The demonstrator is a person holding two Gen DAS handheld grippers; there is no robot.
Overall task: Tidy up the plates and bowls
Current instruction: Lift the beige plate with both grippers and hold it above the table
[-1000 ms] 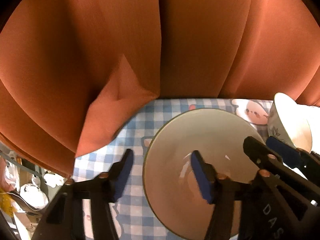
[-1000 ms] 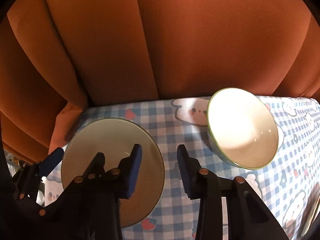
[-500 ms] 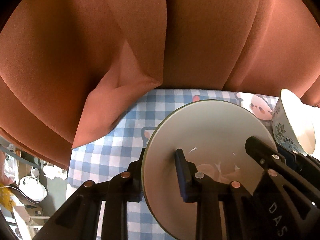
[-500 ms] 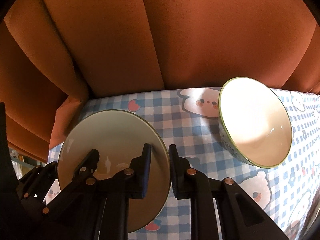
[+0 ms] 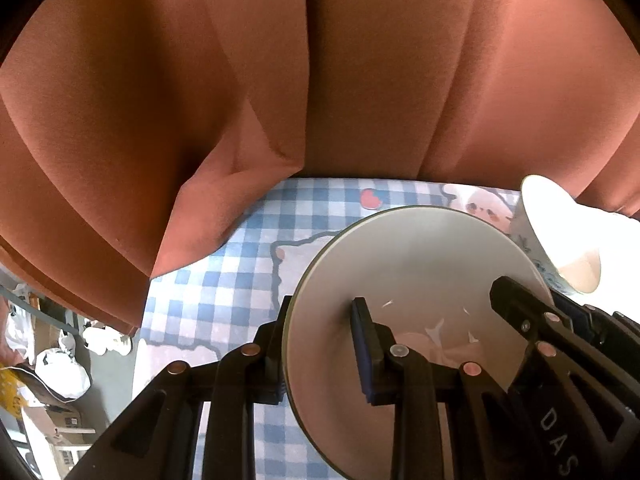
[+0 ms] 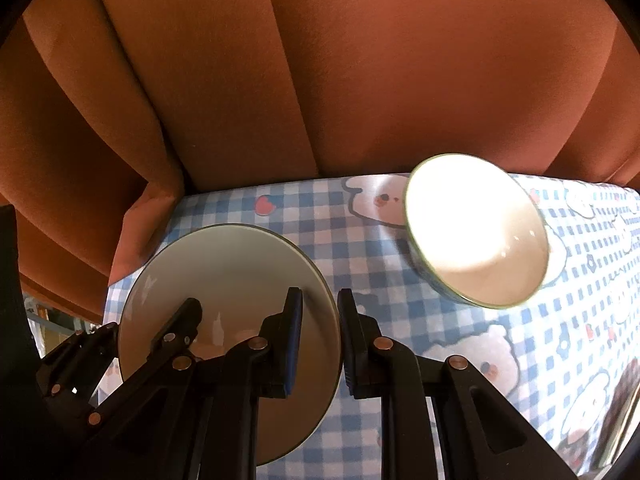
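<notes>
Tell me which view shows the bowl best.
The right wrist view: the bowl appears whole, with its full rim and bright interior, standing on the checked cloth right of the plate. The left wrist view catches it only at the right edge, cut off by the frame and partly overexposed.

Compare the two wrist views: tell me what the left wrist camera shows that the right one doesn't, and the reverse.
Only the left wrist view shows the left gripper closed over the plate's left rim, plus floor clutter past the table's edge.

Only the right wrist view shows the right gripper pinching the plate's right rim, the bowl's whole bright inside, and the tablecloth stretching right of it.

Both show the plate, the bowl, the blue checked tablecloth and the orange curtain behind. Each view also catches part of the other gripper.
</notes>
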